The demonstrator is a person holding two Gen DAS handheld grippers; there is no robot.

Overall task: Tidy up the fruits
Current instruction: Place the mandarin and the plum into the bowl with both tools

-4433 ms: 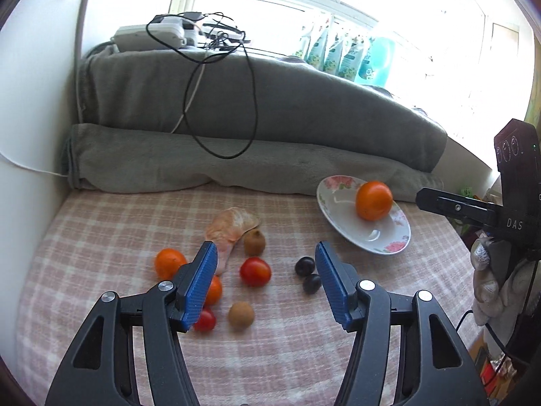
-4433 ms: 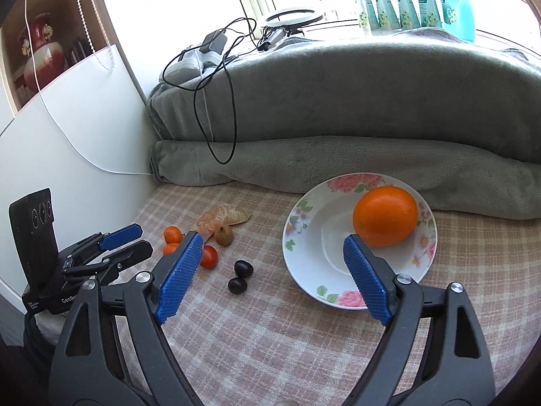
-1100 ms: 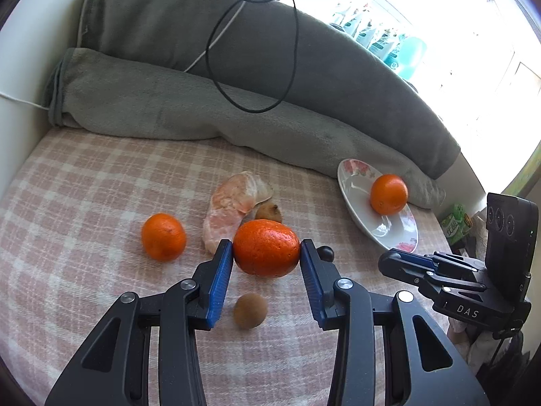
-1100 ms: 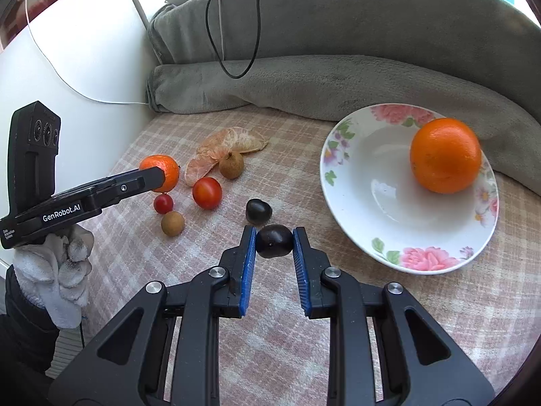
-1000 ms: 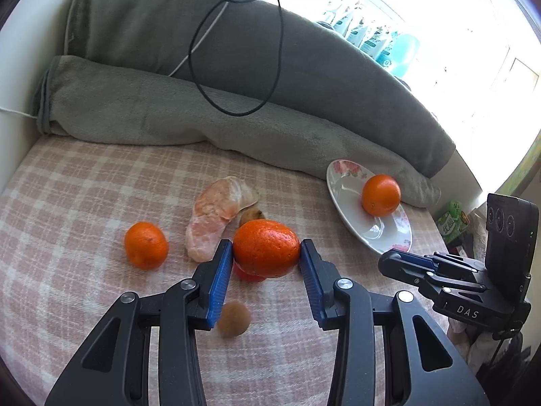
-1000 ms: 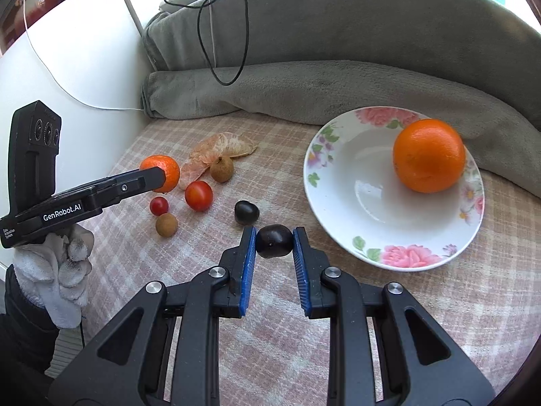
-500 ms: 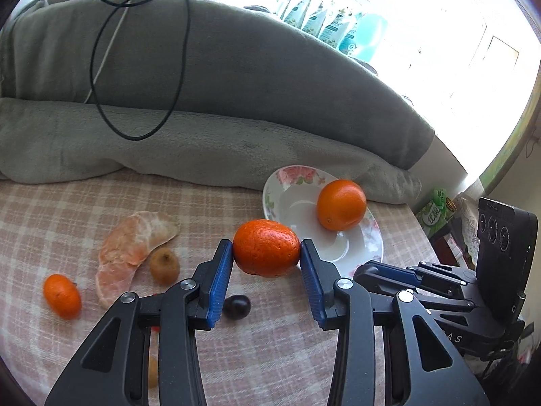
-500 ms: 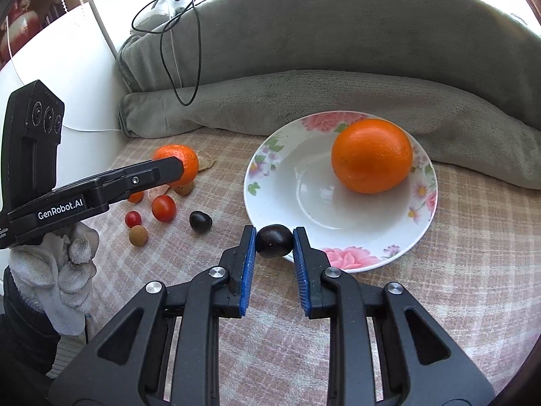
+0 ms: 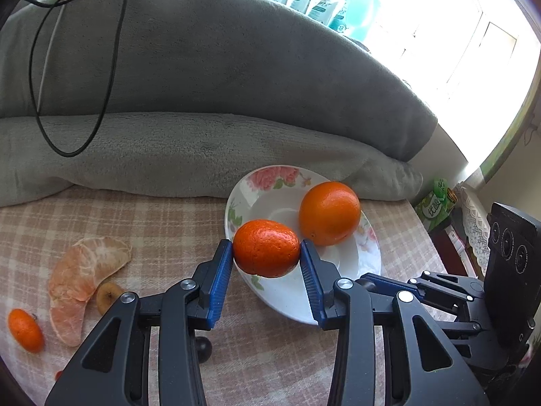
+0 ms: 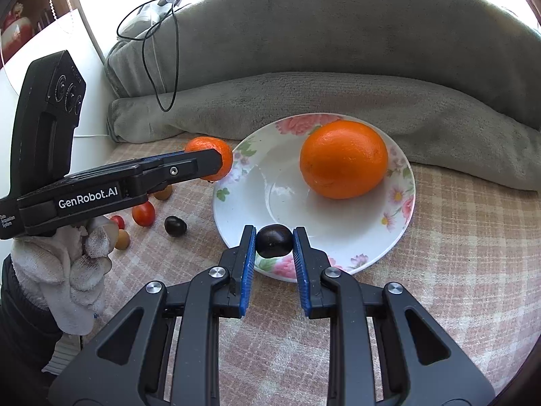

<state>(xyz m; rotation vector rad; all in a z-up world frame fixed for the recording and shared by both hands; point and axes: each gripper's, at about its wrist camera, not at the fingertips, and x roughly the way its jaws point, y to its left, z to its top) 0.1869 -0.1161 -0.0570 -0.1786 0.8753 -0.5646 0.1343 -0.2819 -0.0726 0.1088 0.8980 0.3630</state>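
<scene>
Two hand-held grippers each carry fruit: the left hand-held gripper (image 9: 266, 260) clamps a small orange mandarin (image 9: 266, 248) at the near rim of the white floral plate (image 10: 236, 209), and the right hand-held gripper (image 10: 274, 244) pinches a dark round grape (image 10: 274, 241) over its front edge. Each should probably go further over the bare centre, clear of the large orange (image 10: 343, 159), and sink low before letting go, so neither fruit rolls off onto the checked cloth (image 10: 473, 253).

Glossy china, dimpled peel, soft cloth

The floral plate (image 10: 236, 199) is glazed and shiny; the large orange (image 10: 343, 159) and mandarin (image 9: 266, 248) have pitted, faintly glossy skin. The dark fruit (image 10: 274, 241) is smooth. Grey blanket (image 9: 203, 77) looks fleecy and matt, the checked cloth (image 10: 473, 253) woven. Gripper pads (image 10: 249, 264) are ribbed blue, rubbery-looking.
</scene>
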